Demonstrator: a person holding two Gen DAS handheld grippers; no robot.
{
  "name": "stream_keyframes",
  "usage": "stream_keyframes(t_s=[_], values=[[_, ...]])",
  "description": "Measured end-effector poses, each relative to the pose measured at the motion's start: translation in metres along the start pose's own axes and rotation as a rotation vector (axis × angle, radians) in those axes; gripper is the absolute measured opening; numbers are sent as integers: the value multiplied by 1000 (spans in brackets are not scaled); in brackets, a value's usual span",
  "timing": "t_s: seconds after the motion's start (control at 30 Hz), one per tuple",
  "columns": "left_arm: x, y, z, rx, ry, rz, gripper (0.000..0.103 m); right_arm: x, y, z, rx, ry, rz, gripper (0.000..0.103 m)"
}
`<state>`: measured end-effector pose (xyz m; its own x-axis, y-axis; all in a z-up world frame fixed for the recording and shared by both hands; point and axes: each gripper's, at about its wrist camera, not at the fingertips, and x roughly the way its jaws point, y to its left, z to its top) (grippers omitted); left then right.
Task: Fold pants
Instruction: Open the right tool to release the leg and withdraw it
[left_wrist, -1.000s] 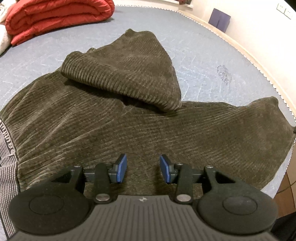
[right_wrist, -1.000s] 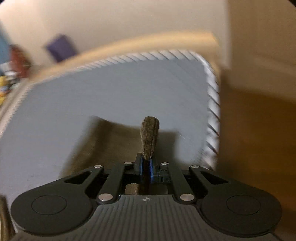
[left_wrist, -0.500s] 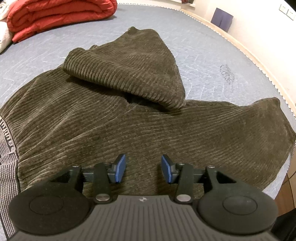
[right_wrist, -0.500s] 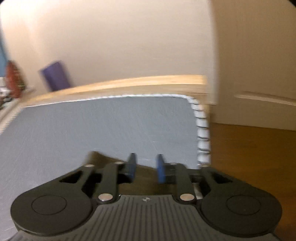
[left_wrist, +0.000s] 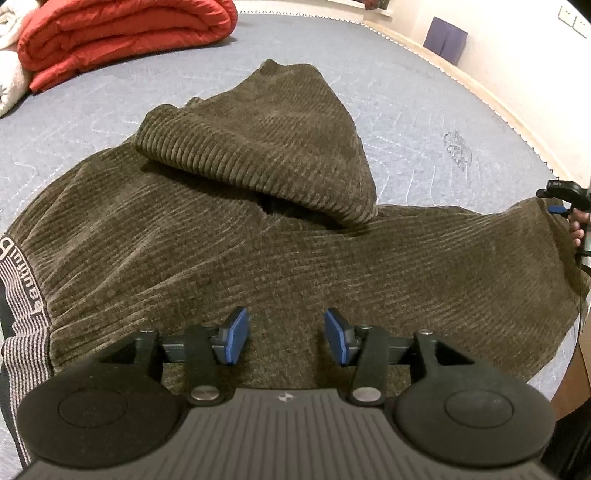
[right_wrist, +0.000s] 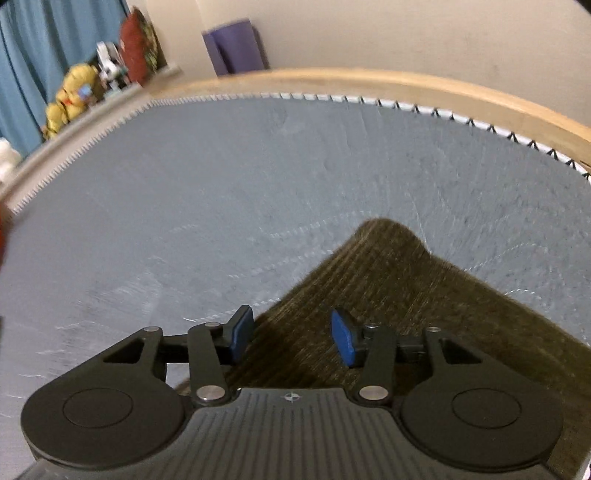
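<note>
Dark olive corduroy pants (left_wrist: 258, 240) lie spread on the grey-blue mattress (left_wrist: 406, 110), one leg folded back into a hump (left_wrist: 266, 147), the striped waistband (left_wrist: 22, 302) at the left edge. My left gripper (left_wrist: 286, 334) hovers over the near cloth, its jaws opening with nothing pinched between the blue pads. In the right wrist view a leg end of the pants (right_wrist: 388, 295) lies flat under my right gripper (right_wrist: 291, 338), whose jaws are opening and hold nothing. The right gripper (left_wrist: 563, 201) and a hand show at the far right of the left view.
A folded red quilt (left_wrist: 122, 33) and a white blanket (left_wrist: 9, 66) sit at the far left of the bed. A wooden bed frame (right_wrist: 406, 83) rims the mattress. A purple board (right_wrist: 236, 48), toys (right_wrist: 74, 99) and a blue curtain (right_wrist: 44, 48) stand by the wall.
My right gripper let go of the pant leg end it pinched, its jaws spread, and it swung over the leg lying on the mattress. The left gripper stayed put, jaws slightly wider.
</note>
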<state>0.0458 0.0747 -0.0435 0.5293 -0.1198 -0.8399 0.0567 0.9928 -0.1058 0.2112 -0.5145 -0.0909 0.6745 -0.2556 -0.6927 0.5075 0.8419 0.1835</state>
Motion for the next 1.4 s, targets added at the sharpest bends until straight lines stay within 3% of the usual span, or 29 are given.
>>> stream_keyframes(t_s=[0.13, 0.3, 0.37, 0.43, 0.53, 0.7, 0.8, 0.9, 0.97, 1.0, 1.1, 1.13, 1.17, 1.4], values=[[1, 2, 2, 1, 1, 4, 52, 11, 20, 0, -80, -11, -98, 49], [2, 5, 3, -3, 3, 6, 52, 15, 35, 1, -111, -20, -224, 17], [1, 7, 3, -6, 1, 8, 52, 15, 35, 2, -96, -27, -233, 7], [1, 8, 3, -7, -1, 7, 52, 13, 30, 4, -52, -47, -220, 5], [-2, 8, 2, -5, -7, 4, 52, 0, 15, 14, 52, -156, -131, 5], [-9, 13, 0, -7, -21, -1, 52, 3, -6, 15, 142, -171, -128, 5], [-11, 19, -2, -14, -20, 5, 52, 22, -3, 5, 72, -72, -143, 8], [-11, 29, -6, -19, -16, 18, 52, 14, 3, 4, -9, -97, -152, 17], [-9, 39, -9, -31, -9, 34, 52, 1, 1, 7, 8, -118, -128, 36], [-6, 45, -11, -40, -3, 43, 52, -5, -1, 9, 9, -127, -123, 38], [8, 70, -20, -82, 44, 104, 48, -26, 0, 13, -12, -151, -80, 40], [12, 76, -24, -82, 55, 118, 36, -32, 2, 15, -23, -160, -63, 41], [11, 81, -26, -75, 43, 111, 34, -42, 4, 16, -42, -174, -44, 41], [-22, 86, -32, -132, -18, 107, 35, -130, 30, 26, -81, -277, 94, 49]])
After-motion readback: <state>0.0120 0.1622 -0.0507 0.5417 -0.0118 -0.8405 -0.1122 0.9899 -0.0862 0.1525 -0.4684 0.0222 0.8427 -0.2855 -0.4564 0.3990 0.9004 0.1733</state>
